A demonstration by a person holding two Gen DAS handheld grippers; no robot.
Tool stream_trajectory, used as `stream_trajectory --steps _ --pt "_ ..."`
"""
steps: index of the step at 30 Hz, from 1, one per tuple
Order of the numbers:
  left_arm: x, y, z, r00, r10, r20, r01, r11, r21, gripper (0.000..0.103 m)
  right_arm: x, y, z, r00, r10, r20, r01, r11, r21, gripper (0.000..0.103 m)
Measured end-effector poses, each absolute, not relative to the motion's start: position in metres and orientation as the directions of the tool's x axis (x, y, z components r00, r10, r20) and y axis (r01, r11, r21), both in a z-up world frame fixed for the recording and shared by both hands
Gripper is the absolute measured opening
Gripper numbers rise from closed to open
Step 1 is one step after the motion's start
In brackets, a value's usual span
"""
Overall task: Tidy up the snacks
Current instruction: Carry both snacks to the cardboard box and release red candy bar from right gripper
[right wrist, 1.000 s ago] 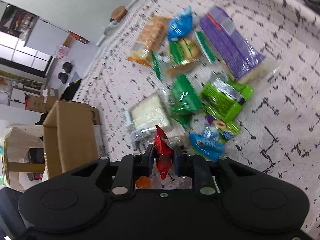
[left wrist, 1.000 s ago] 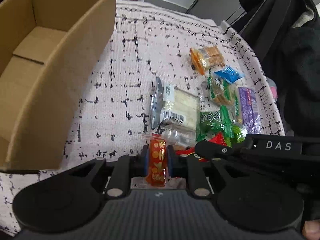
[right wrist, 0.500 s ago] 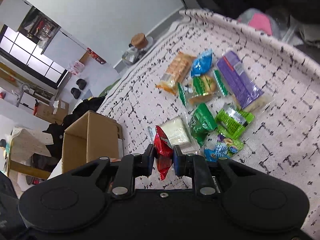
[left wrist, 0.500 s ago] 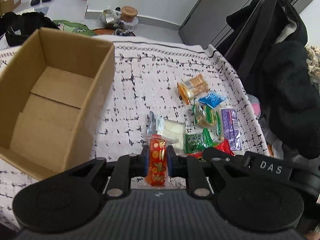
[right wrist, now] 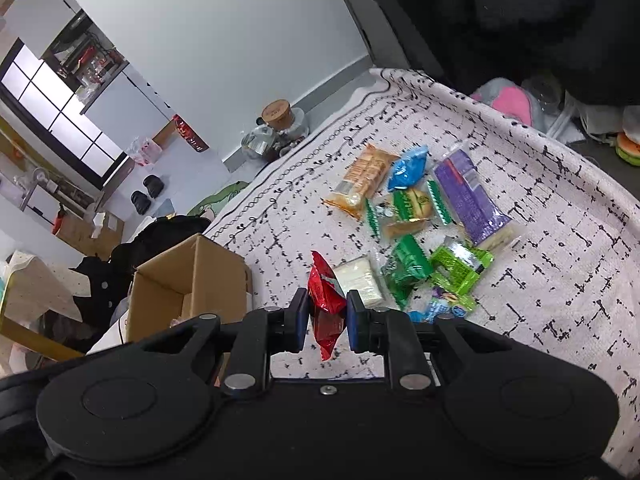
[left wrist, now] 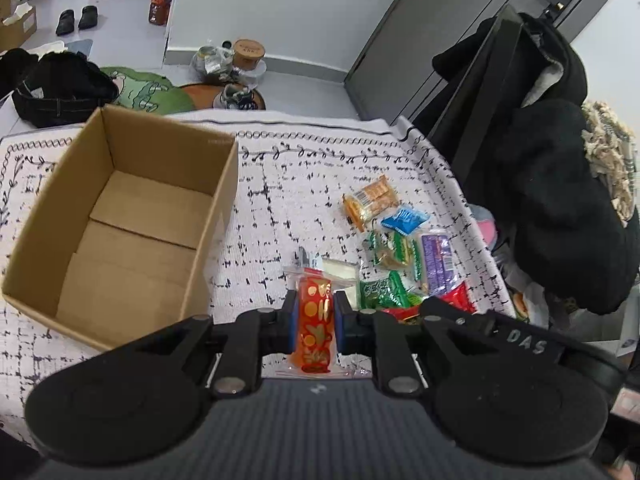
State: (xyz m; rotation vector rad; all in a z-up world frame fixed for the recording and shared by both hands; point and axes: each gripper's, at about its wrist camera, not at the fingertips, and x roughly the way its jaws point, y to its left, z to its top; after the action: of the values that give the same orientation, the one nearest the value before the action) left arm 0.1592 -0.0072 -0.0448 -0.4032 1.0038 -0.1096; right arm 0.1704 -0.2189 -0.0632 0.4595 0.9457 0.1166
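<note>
Left gripper (left wrist: 314, 316) clamped on an orange packet (left wrist: 316, 328), held above the cloth (left wrist: 280, 200), just right of the open box (left wrist: 120, 224). Right gripper (right wrist: 328, 318) clamped on a red packet (right wrist: 326, 304), also held off the cloth. Box interior shows bare cardboard. Other snacks lie clustered on the cloth, well apart from the box: cracker pack (right wrist: 362, 180), blue packet (right wrist: 408, 168), purple bar (right wrist: 468, 200), green packs (right wrist: 456, 268).

Orange-patterned packet (left wrist: 316, 326), red packet (right wrist: 326, 304)
</note>
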Motion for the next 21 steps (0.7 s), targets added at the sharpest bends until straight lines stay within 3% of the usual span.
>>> stream_trajectory --steps 21 --pt "0.147 0.086 -0.01 0.607 -0.252 -0.754 -0.117 0.91 -0.398 0.016 0.166 -0.122 -0.029 0.632 0.312 -0.71 0.015 0.91 0.414 0.019"
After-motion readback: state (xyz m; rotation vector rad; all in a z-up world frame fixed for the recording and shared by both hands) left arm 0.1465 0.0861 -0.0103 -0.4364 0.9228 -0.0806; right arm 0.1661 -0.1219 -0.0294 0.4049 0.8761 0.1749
